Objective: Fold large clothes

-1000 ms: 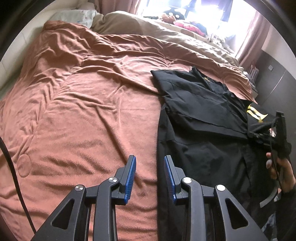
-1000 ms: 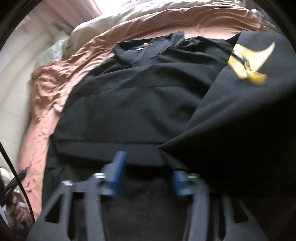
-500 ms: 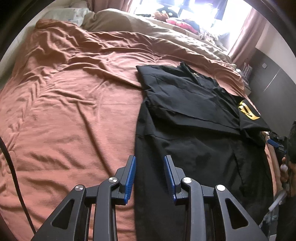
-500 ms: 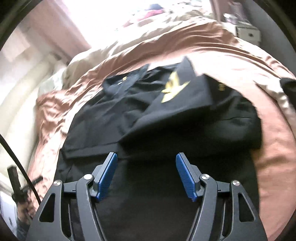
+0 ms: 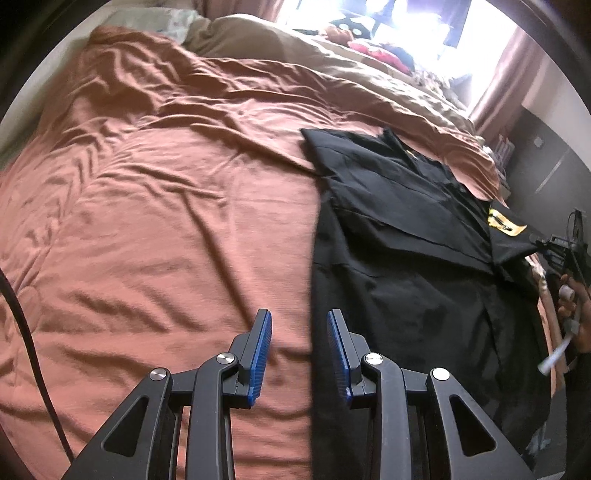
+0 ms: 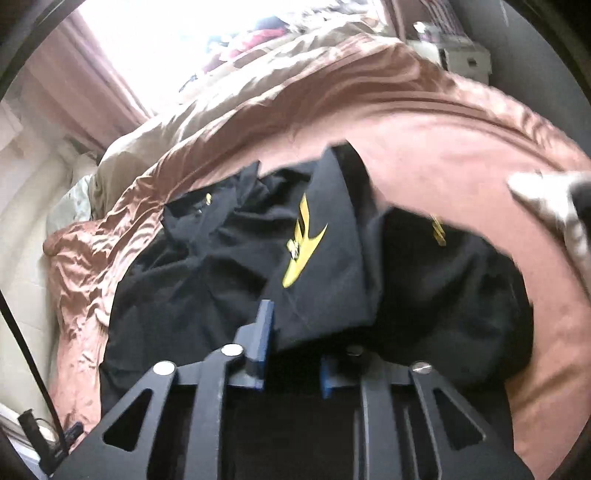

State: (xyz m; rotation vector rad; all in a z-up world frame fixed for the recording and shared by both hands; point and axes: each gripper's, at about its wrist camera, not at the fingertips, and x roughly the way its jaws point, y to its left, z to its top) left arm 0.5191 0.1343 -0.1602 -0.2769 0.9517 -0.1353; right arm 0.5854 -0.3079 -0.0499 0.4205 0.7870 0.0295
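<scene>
Gripping the limp black shirt (image 6: pixel 229 266) by its sleeve (image 6: pixel 325 258), the right gripper (image 6: pixel 295 332) is folding while the left gripper (image 5: pixel 299 350) is hovering, fingers parted.

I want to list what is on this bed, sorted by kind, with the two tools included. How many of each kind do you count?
Black shirt: 1
Pink-brown blanket: 1
Beige duvet: 1
Grippers: 2, the left gripper and the right gripper
Total: 5

Rumpled rust-brown bedspread (image 5: pixel 155 229), bright window (image 5: pixel 399 33), pink curtains (image 6: pixel 92 96)
</scene>
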